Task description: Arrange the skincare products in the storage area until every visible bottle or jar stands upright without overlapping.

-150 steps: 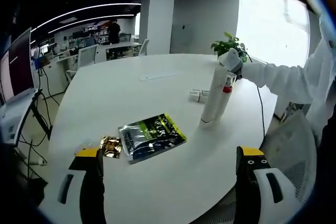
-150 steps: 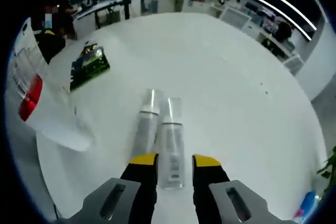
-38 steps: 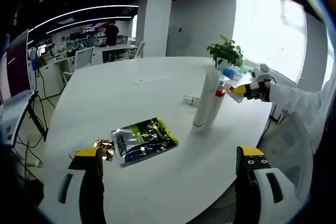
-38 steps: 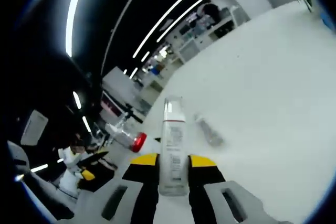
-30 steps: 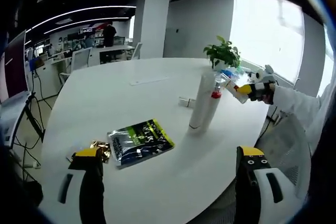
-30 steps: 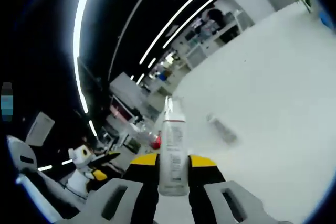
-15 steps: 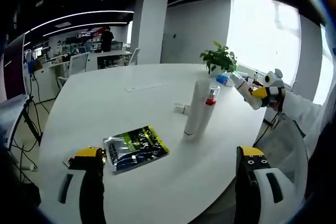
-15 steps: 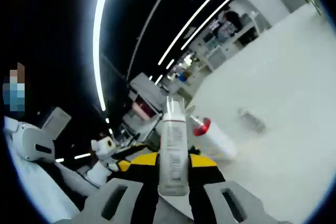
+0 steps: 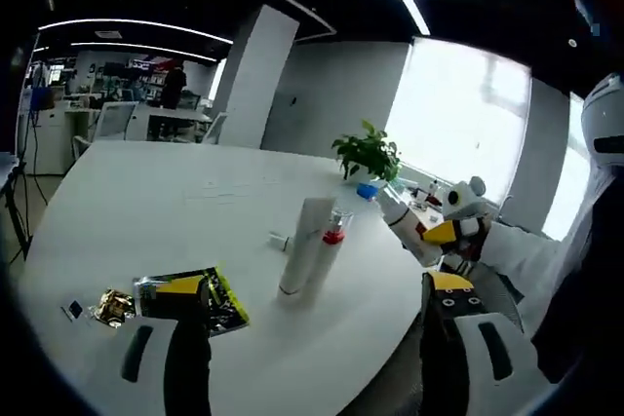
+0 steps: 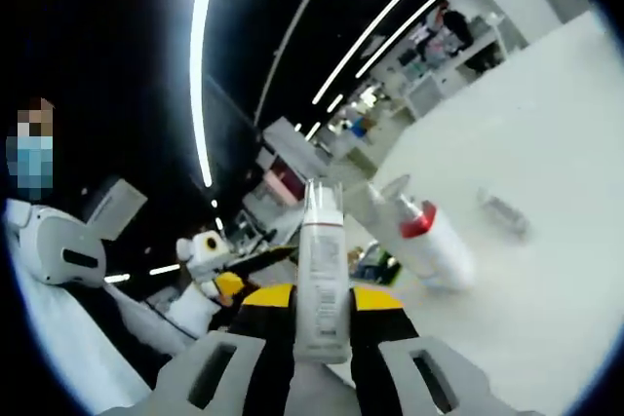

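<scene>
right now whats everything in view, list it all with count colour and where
table: one, white, round, under everything
tall bottle: one, white with red collar, standing mid-table
small bottle: one, clear and white, held off the table
second small bottle: one, clear, lying on the table
foil pouch: one, green and silver, flat near the table edge
gold wrapper: one, beside the pouch
potted plant: one, green, far table edge
right gripper: shut on the small bottle
left gripper: open, empty
</scene>
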Motion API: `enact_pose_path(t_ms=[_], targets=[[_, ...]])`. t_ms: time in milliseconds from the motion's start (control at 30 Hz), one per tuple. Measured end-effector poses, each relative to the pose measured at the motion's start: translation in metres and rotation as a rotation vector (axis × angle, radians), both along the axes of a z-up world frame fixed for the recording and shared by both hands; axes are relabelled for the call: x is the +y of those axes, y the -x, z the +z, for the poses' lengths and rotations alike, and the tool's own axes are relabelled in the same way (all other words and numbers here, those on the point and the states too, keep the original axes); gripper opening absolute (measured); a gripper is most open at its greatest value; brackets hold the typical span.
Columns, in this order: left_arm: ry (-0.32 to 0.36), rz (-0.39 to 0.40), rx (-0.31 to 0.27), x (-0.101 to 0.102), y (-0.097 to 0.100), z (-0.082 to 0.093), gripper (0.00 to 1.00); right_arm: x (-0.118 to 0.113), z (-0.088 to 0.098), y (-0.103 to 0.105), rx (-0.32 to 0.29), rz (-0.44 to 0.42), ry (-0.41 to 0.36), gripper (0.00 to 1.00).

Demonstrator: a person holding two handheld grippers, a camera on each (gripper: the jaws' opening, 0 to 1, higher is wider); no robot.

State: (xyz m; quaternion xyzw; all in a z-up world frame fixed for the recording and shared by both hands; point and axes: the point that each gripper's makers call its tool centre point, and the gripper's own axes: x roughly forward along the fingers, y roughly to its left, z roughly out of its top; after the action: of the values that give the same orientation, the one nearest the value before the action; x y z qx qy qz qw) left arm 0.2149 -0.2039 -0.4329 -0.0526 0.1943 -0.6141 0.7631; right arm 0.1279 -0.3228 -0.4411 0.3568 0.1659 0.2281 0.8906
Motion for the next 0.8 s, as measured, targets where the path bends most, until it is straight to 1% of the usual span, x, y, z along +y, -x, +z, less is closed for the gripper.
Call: enact_pose_path(t_ms=[33,100,167,200,233,267,300,333,367,467,500,567,600,700,767,800], targets=[[0.022,-0.008,0.01,-0.004,0.002,0.004,0.77,0.003,0.002,-0.001,-0.005,0.01,0.0,0.13],[0.065,-0.03,0.024,-0.012,0.006,0.012,0.74,0.008,0.004,-0.002,-0.011,0.024,0.0,0.13],[0.094,-0.055,0.039,-0.016,0.011,0.017,0.7,0.013,0.007,-0.004,-0.019,0.038,0.002,0.13],[0.127,-0.076,0.065,-0.022,0.015,0.022,0.68,0.016,0.009,-0.004,-0.025,0.051,0.0,0.13],[0.153,-0.092,0.087,-0.027,0.018,0.026,0.64,0.018,0.01,-0.005,-0.027,0.055,-0.001,0.13],[0.165,-0.108,0.095,-0.03,0.021,0.028,0.6,0.021,0.012,-0.006,-0.035,0.065,-0.002,0.13],[0.173,-0.121,0.098,-0.033,0.023,0.029,0.56,0.024,0.013,-0.006,-0.039,0.076,-0.002,0.13],[0.177,-0.131,0.123,-0.037,0.025,0.028,0.5,0.027,0.014,-0.006,-0.041,0.082,-0.001,0.13],[0.18,-0.138,0.132,-0.04,0.026,0.027,0.46,0.029,0.015,-0.006,-0.042,0.09,0.001,0.13],[0.2,-0.201,0.156,-0.051,0.037,0.029,0.42,0.036,0.016,-0.006,-0.047,0.117,0.006,0.13],[0.209,-0.207,0.159,-0.054,0.038,0.03,0.4,0.037,0.016,-0.006,-0.047,0.125,0.007,0.13],[0.233,-0.219,0.2,-0.059,0.038,0.032,0.37,0.041,0.017,-0.006,-0.051,0.14,0.01,0.13],[0.24,-0.222,0.21,-0.06,0.038,0.033,0.36,0.042,0.017,-0.007,-0.051,0.146,0.01,0.13],[0.254,-0.224,0.228,-0.064,0.037,0.034,0.35,0.048,0.018,-0.006,-0.056,0.177,0.008,0.13],[0.278,-0.246,0.261,-0.065,0.04,0.038,0.34,0.052,0.017,-0.005,-0.06,0.192,0.01,0.13],[0.289,-0.248,0.266,-0.066,0.04,0.04,0.33,0.054,0.016,-0.005,-0.057,0.203,0.01,0.13]])
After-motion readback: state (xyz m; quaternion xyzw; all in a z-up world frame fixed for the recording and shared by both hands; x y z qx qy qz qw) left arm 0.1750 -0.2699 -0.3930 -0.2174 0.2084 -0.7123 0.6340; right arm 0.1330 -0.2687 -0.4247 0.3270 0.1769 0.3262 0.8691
